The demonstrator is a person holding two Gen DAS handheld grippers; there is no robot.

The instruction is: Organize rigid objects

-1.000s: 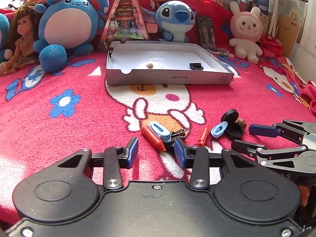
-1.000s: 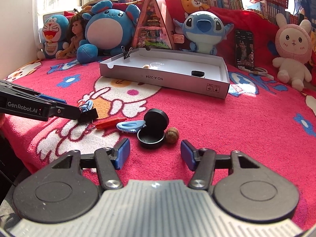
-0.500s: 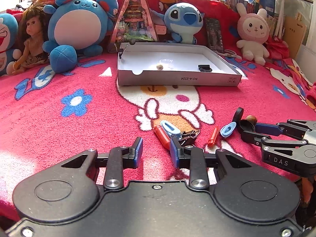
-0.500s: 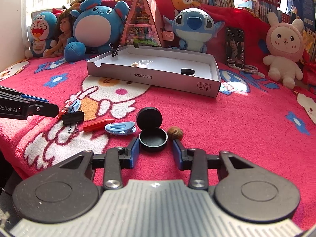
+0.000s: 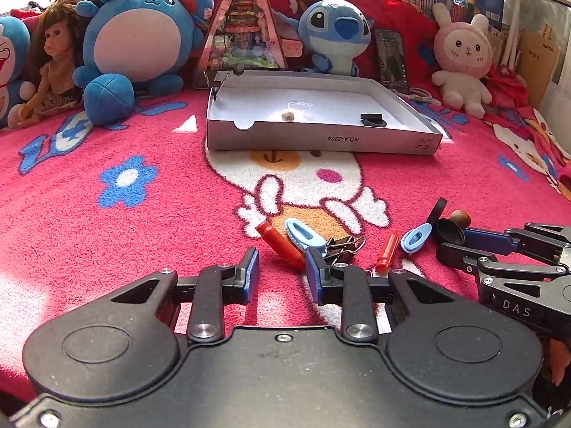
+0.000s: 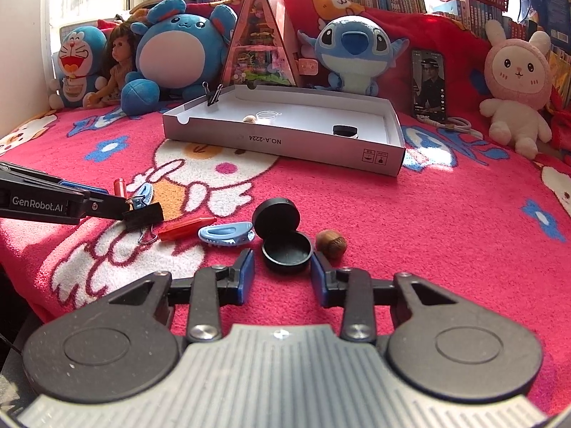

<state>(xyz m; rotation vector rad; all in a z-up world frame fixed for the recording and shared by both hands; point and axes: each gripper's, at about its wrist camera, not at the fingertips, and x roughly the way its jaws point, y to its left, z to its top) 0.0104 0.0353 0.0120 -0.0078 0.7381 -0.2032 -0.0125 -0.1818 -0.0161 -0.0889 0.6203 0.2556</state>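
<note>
The right gripper (image 6: 282, 274), its jaws just narrowed onto the open black case (image 6: 285, 249) between its fingertips, should squeeze the base low and lift level toward the box (image 6: 285, 142) ahead, while the left gripper (image 5: 282, 273) stands part-open, gripping nothing, the binder clip (image 5: 339, 246) just beyond its right fingertip

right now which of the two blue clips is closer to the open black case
The blue clip lying just left of the open black round case, almost touching it. The other blue clip sits much farther left, by the black binder clip.
</note>
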